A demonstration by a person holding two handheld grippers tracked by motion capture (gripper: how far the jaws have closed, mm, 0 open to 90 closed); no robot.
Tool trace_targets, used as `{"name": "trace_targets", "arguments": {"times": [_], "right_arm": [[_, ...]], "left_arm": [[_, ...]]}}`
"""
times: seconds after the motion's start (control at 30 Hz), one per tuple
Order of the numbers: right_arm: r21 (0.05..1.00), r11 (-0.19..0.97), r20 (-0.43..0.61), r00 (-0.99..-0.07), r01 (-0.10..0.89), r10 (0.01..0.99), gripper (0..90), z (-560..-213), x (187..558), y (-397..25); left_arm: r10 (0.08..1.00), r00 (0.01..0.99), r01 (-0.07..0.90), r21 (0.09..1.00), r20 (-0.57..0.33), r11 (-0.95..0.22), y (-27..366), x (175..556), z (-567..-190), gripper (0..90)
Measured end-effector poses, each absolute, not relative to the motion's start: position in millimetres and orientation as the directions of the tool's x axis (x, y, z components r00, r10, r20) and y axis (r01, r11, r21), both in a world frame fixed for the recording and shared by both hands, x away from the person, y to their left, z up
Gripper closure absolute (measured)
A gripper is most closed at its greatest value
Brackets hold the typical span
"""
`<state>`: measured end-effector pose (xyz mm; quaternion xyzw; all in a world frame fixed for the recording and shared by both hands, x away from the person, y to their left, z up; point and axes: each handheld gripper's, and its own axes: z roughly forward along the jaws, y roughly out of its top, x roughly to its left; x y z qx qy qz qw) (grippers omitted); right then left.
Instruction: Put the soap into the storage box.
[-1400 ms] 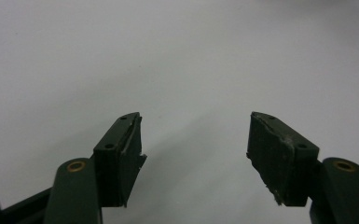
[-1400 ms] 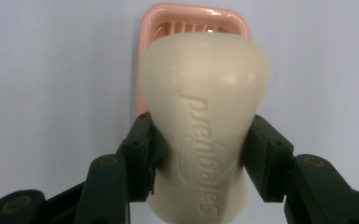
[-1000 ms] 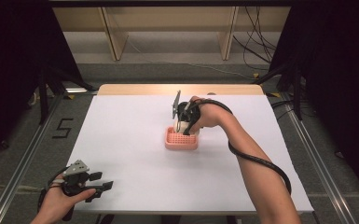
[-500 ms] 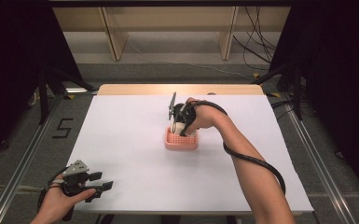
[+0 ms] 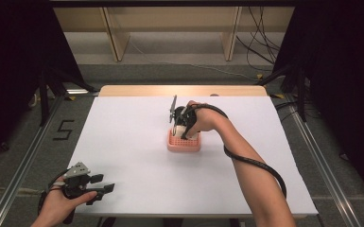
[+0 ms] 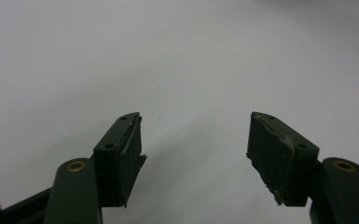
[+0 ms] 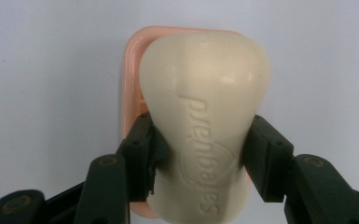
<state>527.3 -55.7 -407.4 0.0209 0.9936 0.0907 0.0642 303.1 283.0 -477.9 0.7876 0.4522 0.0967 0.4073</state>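
At the lower left of the high view, the left gripper (image 5: 105, 188) rests at the near table edge, jaws wide apart and holding nothing; the left gripper view shows bare white table (image 6: 177, 60) between them. Its risk is low, though it sits close to the near edge and could slide off if nudged. At frame centre, the right gripper (image 7: 198, 154) is clamped across the narrow waist of the soap (image 7: 204, 116), directly over the pink dish (image 5: 184, 143). The jaws grip a smooth, curved bar near its lower half, so the soap may pivot or squirt out if pressure shifts. Whether the soap touches the dish cannot be told. An off-centre release could tip the light dish or leave the bar on its rim. Open table surrounds the dish on all sides; the far edge lies well beyond it.
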Motion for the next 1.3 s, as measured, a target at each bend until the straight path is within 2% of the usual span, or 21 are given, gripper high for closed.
{"name": "trace_targets", "arguments": {"times": [0.03,0.13,0.17,0.2,0.23,0.27,0.3,0.4,0.43,0.5,0.53,0.57,0.6,0.67,0.73,0.8,1.07,1.13,1.2,1.3], "right_arm": [[0.193,0.981,-0.141,-0.99,-0.012,0.016,50.5,-408,531,-55],[0.186,0.983,-0.143,-0.989,-0.005,0.022,50.5,-410,531,-54],[0.19,0.981,-0.148,-0.989,-0.031,-0.003,50.5,-411,533,-54],[0.168,0.984,-0.115,-0.99,0.056,0.076,50.5,-410,527,-54],[0.184,0.983,-0.149,-0.989,-0.018,0.01,50.5,-412,532,-53],[0.192,0.98,-0.157,-0.987,-0.051,-0.02,50.4,-413,534,-53],[0.184,0.983,-0.136,-0.99,0.021,0.047,50.5,-412,529,-52],[0.195,0.98,-0.152,-0.988,-0.029,0.002,50.5,-414,534,-52],[0.192,0.981,-0.145,-0.989,-0.009,0.019,50.4,-414,532,-52],[0.191,0.981,-0.156,-0.988,-0.034,-0.004,50.4,-414,534,-52],[0.178,0.984,-0.14,-0.989,0.018,0.043,50.5,-414,530,-51],[0.178,0.984,-0.14,-0.989,0.018,0.043,50.5,-414,530,-51],[0.194,0.98,-0.159,-0.987,-0.035,-0.004,50.4,-415,535,-51],[0.189,0.982,-0.146,-0.989,-0.002,0.026,50.4,-416,533,-52],[0.196,0.98,-0.154,-0.988,-0.037,-0.007,50.4,-417,536,-51],[0.18,0.983,-0.137,-0.99,0.019,0.044,50.4,-417,532,-51],[0.19,0.982,-0.132,-0.991,-0.005,0.02,50.4,-424,534,-50],[0.175,0.983,-0.12,-0.99,0.055,0.076,50.4,-424,531,-50],[0.18,0.983,-0.145,-0.989,-0.025,0.002,50.4,-426,537,-51],[0.181,0.983,-0.144,-0.99,-0.018,0.008,50.3,-428,536,-51]], "left_arm": [[0.791,0.572,0.633,0.729,-0.216,-0.259,283,303,-478,34.8],[0.794,0.569,0.632,0.731,-0.214,-0.256,283,303,-478,34.8],[0.795,0.567,0.632,0.732,-0.215,-0.253,283,303,-478,34.8],[0.795,0.567,0.636,0.728,-0.215,-0.256,283,303,-478,34.8],[0.795,0.565,0.641,0.724,-0.222,-0.253,283,303,-478,34.8],[0.795,0.564,0.642,0.724,-0.222,-0.253,283,303,-478,34.8],[0.794,0.566,0.642,0.723,-0.223,-0.255,283,303,-478,34.8],[0.793,0.569,0.636,0.728,-0.218,-0.256,283,303,-478,34.8],[0.794,0.568,0.635,0.729,-0.216,-0.255,283,303,-478,34.8],[0.793,0.569,0.637,0.726,-0.219,-0.257,283,303,-478,34.8],[0.795,0.565,0.642,0.724,-0.222,-0.254,283,303,-478,34.8],[0.795,0.565,0.642,0.724,-0.222,-0.254,283,303,-478,34.8],[0.794,0.566,0.642,0.723,-0.224,-0.254,283,303,-478,34.8],[0.794,0.566,0.643,0.723,-0.224,-0.255,283,303,-478,34.8],[0.79,0.575,0.64,0.718,-0.212,-0.273,285,303,-477,34.8],[0.794,0.566,0.642,0.723,-0.222,-0.255,283,303,-478,34.8],[0.791,0.576,0.638,0.72,-0.208,-0.275,285,303,-477,34.8],[0.791,0.571,0.637,0.726,-0.219,-0.259,284,303,-477,34.8],[0.787,0.582,0.635,0.719,-0.206,-0.281,285,303,-477,34.8],[0.787,0.581,0.636,0.72,-0.207,-0.279,285,303,-477,34.8]]}}
